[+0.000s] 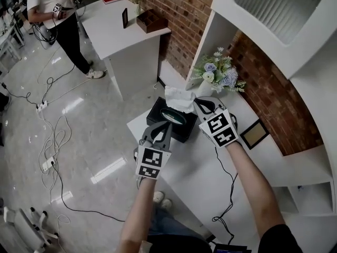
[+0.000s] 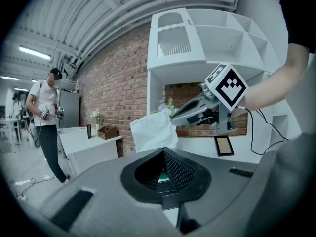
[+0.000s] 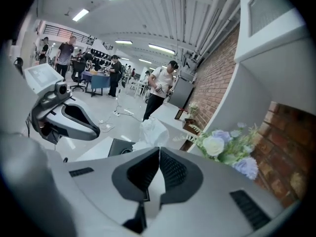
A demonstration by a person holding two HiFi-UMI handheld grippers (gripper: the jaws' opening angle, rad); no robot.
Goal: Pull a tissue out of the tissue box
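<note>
Head view: black tissue box (image 1: 184,130) on white table (image 1: 200,167).
Tissue (image 1: 178,99): white, standing up out of box opening.
Right gripper (image 1: 197,104): jaws clamped on tissue edge.
Left gripper (image 1: 166,124): jaws together, tips at box top.

The right claw (image 1: 197,104) holds a tissue (image 1: 178,98) above the tissue box (image 1: 185,128).

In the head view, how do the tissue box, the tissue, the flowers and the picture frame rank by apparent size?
1. tissue box and flowers: these look about alike, so I do not rank one above the other.
2. tissue
3. picture frame, the smallest
</note>
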